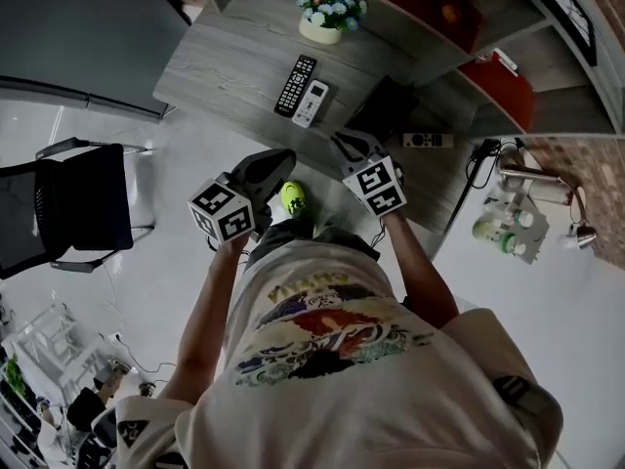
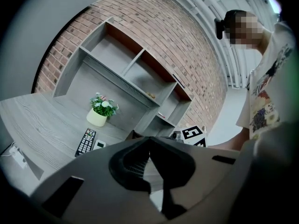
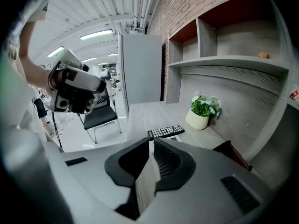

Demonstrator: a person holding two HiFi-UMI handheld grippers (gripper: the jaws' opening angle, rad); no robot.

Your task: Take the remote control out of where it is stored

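Two claws hang over the floor just short of the desk edge. The left claw has its jaws closed tip to tip with nothing between them. The right claw has its jaws drawn almost together, only a thin slit left, and is likewise empty.

Only the head view takes in a slim white remote at the desk's right end. Only the right claw's view shows an office chair and a tall grey cabinet beyond the left claw. Only the left claw's view shows the brick wall above the shelf unit.

The black remote control lies flat on the open desk, buttons up, well apart from both claws. It is ahead of the left one and ahead and to the left of the right one. A small white remote sits just beside it on its right. The black remote's long axis runs from the desk's near edge toward the back wall, with the far end leaning slightly right.

Farther back stands a flower pot.
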